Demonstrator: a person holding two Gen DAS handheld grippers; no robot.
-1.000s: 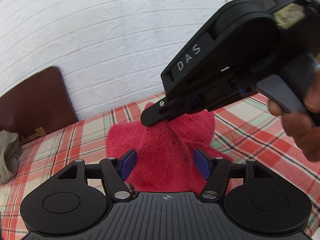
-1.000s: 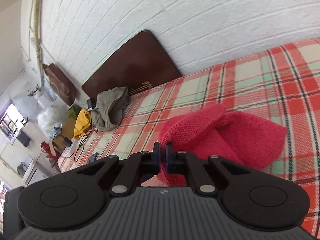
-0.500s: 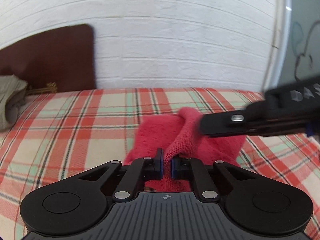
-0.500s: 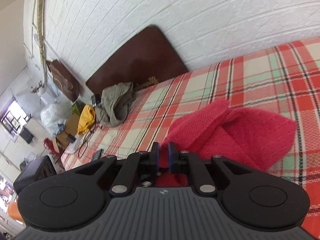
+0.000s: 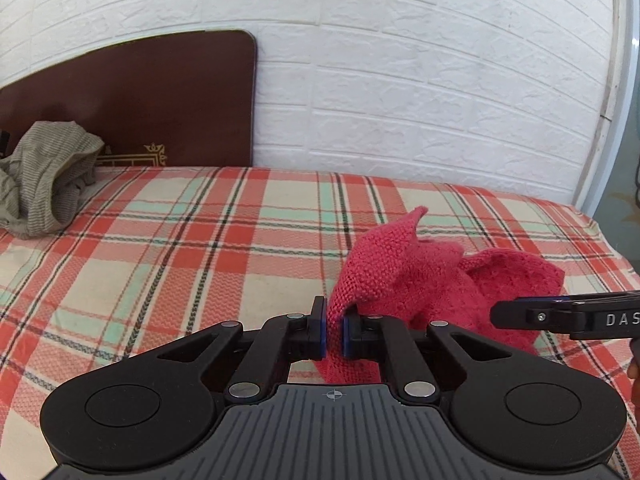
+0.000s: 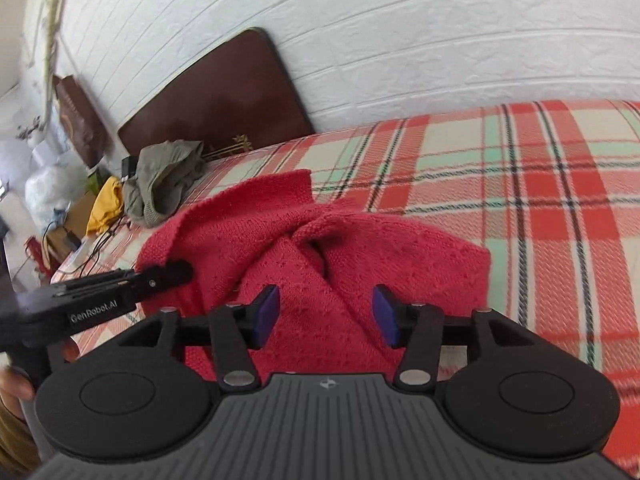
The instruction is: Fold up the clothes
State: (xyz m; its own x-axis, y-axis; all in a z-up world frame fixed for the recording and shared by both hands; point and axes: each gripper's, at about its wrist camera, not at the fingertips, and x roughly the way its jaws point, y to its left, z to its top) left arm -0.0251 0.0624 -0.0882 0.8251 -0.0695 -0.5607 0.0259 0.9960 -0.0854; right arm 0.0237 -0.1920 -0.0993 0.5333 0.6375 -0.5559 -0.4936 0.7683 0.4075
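**Left gripper pinches red knit; right stands open over it**

Between the blue pads of the left gripper (image 5: 333, 330) a raised fold of the red knit garment (image 5: 424, 276) is clamped, the jaws nearly together on the cloth. One free corner of the knit stands up beyond the pinch. The right gripper (image 6: 326, 316) has its jaws spread wide with nothing in them, hovering over the middle of the bunched garment, where two folds meet in a crease. The knit lies crumpled on the plaid bedsheet (image 5: 168, 248), toward the right part of the bed in the left wrist view. Bare sheet stretches broadly to its left and behind it, up to the white brick wall (image 5: 400, 80). A grey-green garment (image 5: 44, 176) sits well apart by the brown headboard (image 5: 152, 96).
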